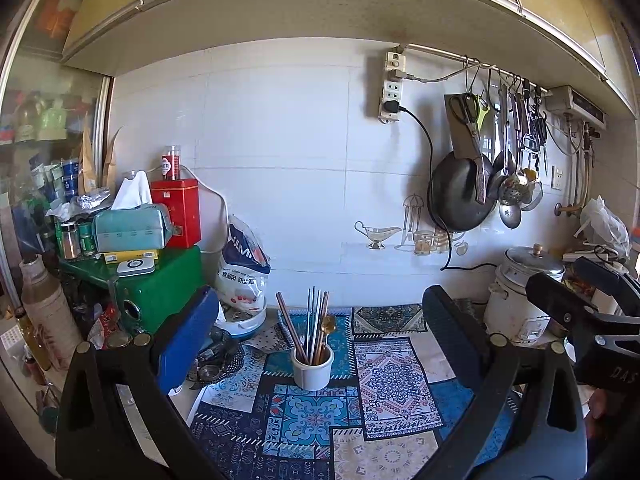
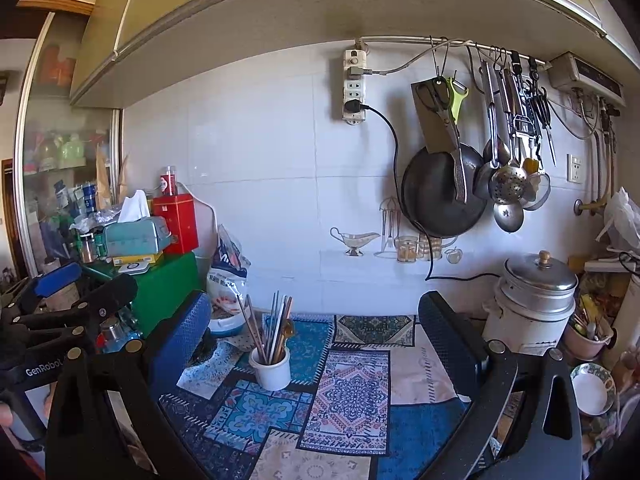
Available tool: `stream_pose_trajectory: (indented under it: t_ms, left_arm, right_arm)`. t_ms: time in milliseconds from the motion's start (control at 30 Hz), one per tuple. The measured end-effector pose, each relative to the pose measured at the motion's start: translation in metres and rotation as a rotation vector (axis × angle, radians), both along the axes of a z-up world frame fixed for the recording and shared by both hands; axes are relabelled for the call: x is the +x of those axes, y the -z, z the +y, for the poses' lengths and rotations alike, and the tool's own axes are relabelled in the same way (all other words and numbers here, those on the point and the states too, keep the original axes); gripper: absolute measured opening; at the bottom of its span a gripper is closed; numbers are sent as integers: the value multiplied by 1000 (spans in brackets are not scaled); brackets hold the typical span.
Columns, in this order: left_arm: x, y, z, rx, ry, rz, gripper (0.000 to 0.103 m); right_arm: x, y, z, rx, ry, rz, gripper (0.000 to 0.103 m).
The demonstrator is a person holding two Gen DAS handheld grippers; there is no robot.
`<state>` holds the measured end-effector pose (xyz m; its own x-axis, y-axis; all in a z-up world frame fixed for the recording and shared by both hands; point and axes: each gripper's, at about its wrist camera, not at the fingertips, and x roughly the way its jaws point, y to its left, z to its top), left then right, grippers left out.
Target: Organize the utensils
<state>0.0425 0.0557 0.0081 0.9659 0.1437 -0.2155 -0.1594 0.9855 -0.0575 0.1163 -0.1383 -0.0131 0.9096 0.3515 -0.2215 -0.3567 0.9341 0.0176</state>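
Left gripper (image 1: 320,328): jaws wide apart, nothing between them. Right gripper (image 2: 316,328): same, spread wide and empty. Both held above the patterned mat (image 1: 396,384), side by side.

White cup (image 1: 312,368) stands upright on the mat, toward its back left part, apart from both grippers. Chopsticks (image 1: 316,324) stand in it, fanned slightly; one gold-toned piece among them, possibly a spoon.

Rice cooker (image 2: 532,300) at the mat's right rear. Green box (image 1: 168,288) left of the cup.
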Motion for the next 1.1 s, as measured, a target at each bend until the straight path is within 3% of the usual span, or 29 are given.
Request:
stream_pose_trajectory:
  t_ms: [1100]
  left_arm:
    - [-1,-3,-1,-19,6,-17,102]
  right_arm:
    - [2,-2,-2,9,-8,8,103]
